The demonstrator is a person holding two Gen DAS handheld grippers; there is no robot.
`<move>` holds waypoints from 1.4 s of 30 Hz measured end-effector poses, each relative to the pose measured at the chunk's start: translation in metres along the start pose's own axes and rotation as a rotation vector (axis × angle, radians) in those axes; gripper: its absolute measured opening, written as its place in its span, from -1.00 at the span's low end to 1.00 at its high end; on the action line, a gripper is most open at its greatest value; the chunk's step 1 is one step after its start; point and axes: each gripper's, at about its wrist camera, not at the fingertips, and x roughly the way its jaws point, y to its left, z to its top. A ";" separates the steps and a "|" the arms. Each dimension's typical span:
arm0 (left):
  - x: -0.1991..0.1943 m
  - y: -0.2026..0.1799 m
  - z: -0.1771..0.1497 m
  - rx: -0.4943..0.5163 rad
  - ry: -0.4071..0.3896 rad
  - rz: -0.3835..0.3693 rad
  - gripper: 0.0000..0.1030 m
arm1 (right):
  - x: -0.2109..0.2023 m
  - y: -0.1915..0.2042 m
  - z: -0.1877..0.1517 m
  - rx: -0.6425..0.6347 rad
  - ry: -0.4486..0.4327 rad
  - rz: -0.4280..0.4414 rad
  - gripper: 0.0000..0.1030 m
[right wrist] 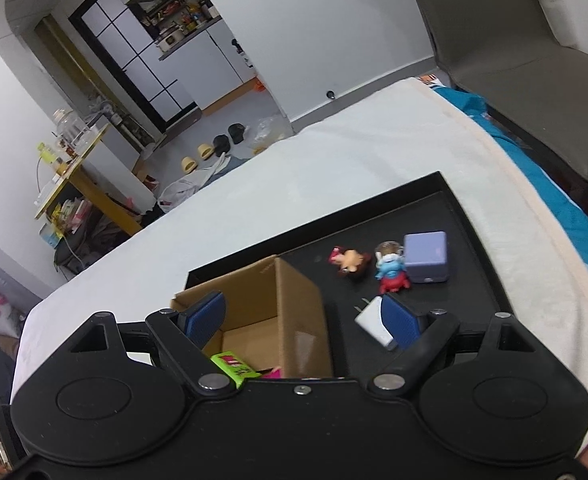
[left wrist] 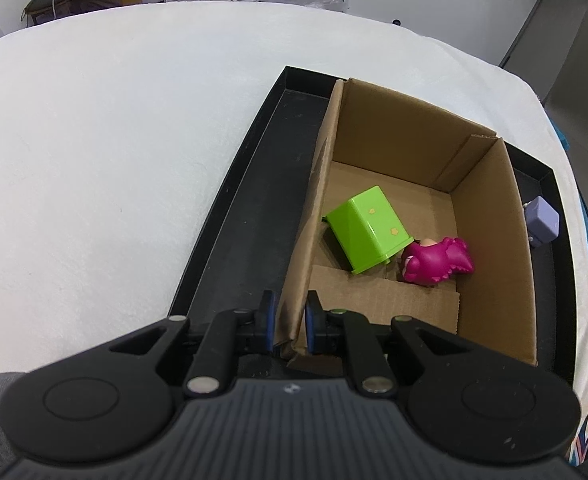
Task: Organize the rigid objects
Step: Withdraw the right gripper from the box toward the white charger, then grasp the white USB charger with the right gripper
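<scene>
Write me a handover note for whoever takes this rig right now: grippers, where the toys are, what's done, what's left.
Left gripper: shut on the near wall of the cardboard box, steadying it.
Right gripper: open, empty, above the box and the black tray.
Done: green bin and pink toy lie in the box.
Left on the tray: purple cube, brown figure, blue-and-red figure, white block.
Next, probably: pick up the white block, nearest the right gripper.

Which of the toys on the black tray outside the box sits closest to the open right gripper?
The white block, right by the right gripper's blue pad; the purple cube and both figurines lie farther off.
</scene>
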 end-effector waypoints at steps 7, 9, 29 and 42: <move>0.001 -0.004 -0.002 -0.016 -0.019 0.025 -0.77 | 0.003 -0.021 0.003 0.000 0.021 -0.018 0.63; 0.001 -0.004 -0.001 -0.028 -0.023 0.033 -0.77 | 0.007 -0.026 0.003 -0.001 0.040 -0.018 0.63; -0.004 -0.015 0.010 -0.044 -0.057 0.147 -0.77 | 0.075 -0.023 -0.003 -0.194 0.269 -0.085 0.34; -0.003 -0.017 0.008 -0.033 -0.059 0.161 -0.77 | 0.120 -0.019 -0.018 -0.323 0.342 -0.151 0.30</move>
